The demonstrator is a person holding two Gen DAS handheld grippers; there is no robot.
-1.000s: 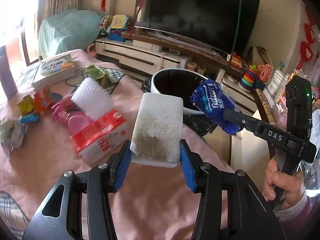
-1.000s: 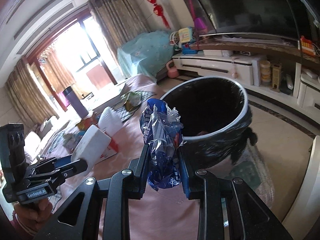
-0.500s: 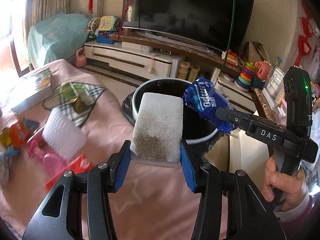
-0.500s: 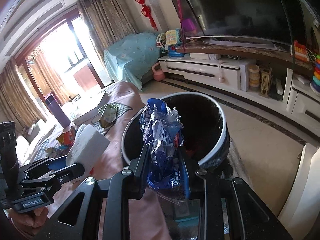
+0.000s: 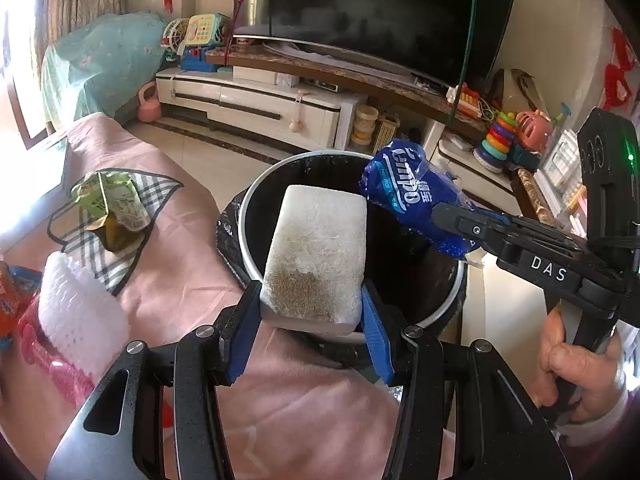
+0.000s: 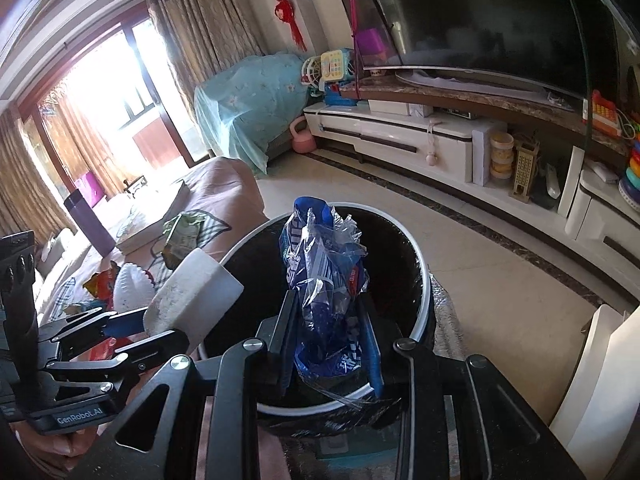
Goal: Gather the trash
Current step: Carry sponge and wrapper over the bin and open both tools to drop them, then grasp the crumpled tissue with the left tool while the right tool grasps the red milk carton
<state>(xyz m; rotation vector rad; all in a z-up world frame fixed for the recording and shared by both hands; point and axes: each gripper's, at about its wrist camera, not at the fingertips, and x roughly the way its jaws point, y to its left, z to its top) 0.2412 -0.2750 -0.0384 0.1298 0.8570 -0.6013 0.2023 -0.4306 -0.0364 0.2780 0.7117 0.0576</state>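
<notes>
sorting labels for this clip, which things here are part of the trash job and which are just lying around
In the job:
left gripper shut on the dirty sponge
right gripper shut on the blue wrapper
trash bin, below both

Just lying about:
television
stacking-ring toy
pink kettlebell
purple bottle

dark television [image 5: 384,16] above white cabinet [image 5: 256,108], pink kettlebell [image 5: 149,103] beside it

Both claws moved from table toward bin [image 5: 352,240]; sponge [image 5: 316,256], blue wrapper [image 6: 326,300] now apparently over opening.
</notes>
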